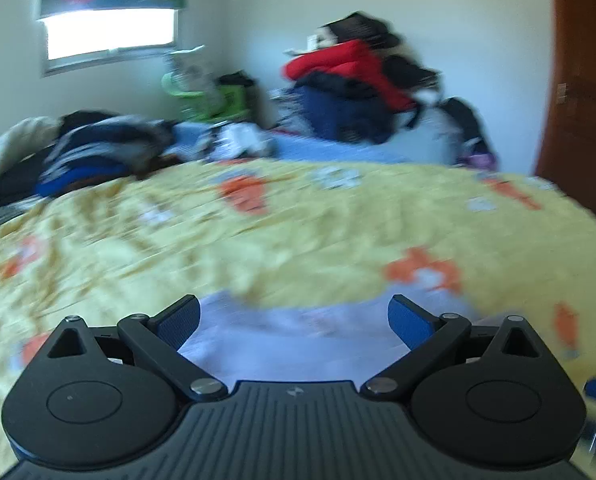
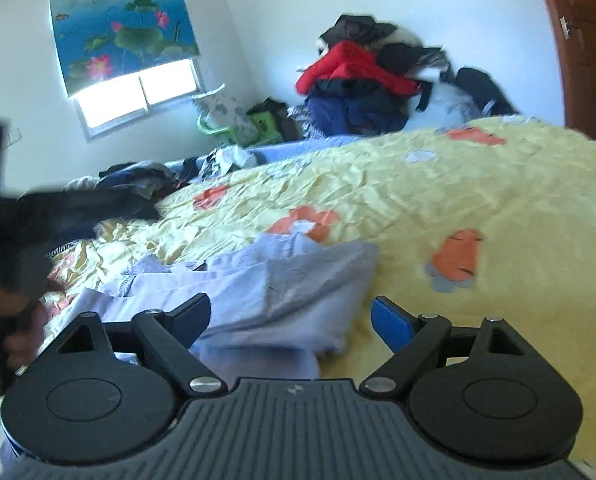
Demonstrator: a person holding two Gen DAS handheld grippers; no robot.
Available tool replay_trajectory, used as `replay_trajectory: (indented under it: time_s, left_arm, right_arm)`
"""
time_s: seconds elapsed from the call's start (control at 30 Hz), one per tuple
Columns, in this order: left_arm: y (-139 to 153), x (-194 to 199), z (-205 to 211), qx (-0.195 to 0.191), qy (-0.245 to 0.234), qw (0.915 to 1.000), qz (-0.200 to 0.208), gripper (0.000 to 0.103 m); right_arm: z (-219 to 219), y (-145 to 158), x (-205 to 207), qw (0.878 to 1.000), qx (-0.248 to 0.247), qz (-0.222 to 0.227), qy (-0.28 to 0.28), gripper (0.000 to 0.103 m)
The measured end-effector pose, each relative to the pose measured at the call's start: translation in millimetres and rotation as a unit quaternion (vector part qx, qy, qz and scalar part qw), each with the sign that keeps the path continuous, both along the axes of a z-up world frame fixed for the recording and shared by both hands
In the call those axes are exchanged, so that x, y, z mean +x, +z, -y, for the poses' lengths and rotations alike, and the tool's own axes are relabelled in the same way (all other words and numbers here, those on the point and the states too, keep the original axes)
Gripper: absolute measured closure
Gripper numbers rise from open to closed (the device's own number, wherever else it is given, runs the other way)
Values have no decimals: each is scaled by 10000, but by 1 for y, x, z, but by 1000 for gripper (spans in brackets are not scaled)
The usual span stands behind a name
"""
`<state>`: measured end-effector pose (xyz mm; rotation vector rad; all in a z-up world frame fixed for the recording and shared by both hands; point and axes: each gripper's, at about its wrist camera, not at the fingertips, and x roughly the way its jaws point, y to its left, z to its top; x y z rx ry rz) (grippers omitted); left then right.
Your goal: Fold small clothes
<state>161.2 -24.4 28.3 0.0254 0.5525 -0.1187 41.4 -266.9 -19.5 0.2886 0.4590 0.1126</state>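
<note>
Between my right gripper (image 2: 290,322) jaws lies the garment (image 2: 282,284), a pale lilac shirt bunched on the yellow quilt (image 2: 438,200). I judge it light, soft and limp: it will sag from any single grip and slide easily over the quilt. Both grippers stand wide and hold nothing; the left gripper (image 1: 294,322) hangs over the garment's near part, pads clear of it (this view is motion-blurred).

Recommended grip points: the free hem at 3 o'clock of the bundle, and the collar-like edge near 11 o'clock. I would pinch one layer only; the folds overlap, and which layer is uppermost I cannot tell.

Open room: bare quilt runs from 12 to 3 o'clock of the garment, enough for spreading it flat. A hand (image 2: 22,320) on a dark handle sits at 9 o'clock, close beside the cloth. Clothes piles (image 2: 362,84) lie well apart at 10 and 12 o'clock. The quilt edge drops off at far right.
</note>
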Motion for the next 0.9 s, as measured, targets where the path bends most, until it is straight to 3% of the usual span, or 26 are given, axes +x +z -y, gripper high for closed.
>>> replay_trajectory:
  time_s: [0.13,0.23,0.33,0.4,0.5,0.67,0.7,0.77,0.83,0.9]
  left_arm:
    - [-18,-11,-31,230,237,9993,-156,2]
    - [-27,-15,-42,302,347,9987,-213,2]
    - [-34,-13,-47,242,373,9985,-313,2]
    - [-37,-12,-46,247,363,9984,-370,2]
    - [-40,-12,-41,389,262,9985,-293,2]
    - [-53,-2,-38,660,410,9965,-298,2]
    - [-58,4,-39,714,500,9951,-465,2]
    - [-66,11,-43,767,683,9921,-725,2]
    - [-66,6,-53,669,878,9918,-636,2]
    - [-66,4,-63,559,1058,9910,-602,2]
  right_arm:
    - [10,-12,36,9937,978,-501,211,27]
    - [18,-20,55,9884,1364,-667,-94,35]
    - [23,-29,68,9815,1745,-697,-370,53]
    - [25,-35,77,9774,1894,-779,-533,96]
    - [31,-38,72,9793,1785,-593,-751,98]
    - [40,-35,65,9874,1157,-379,-1014,98]
    - [41,-38,69,9879,1129,-541,-915,88]
    - [42,-41,73,9867,1049,-842,-908,79]
    - [45,-34,62,9862,907,-574,-1264,65]
    - [37,-18,45,9821,270,-7,-1863,65]
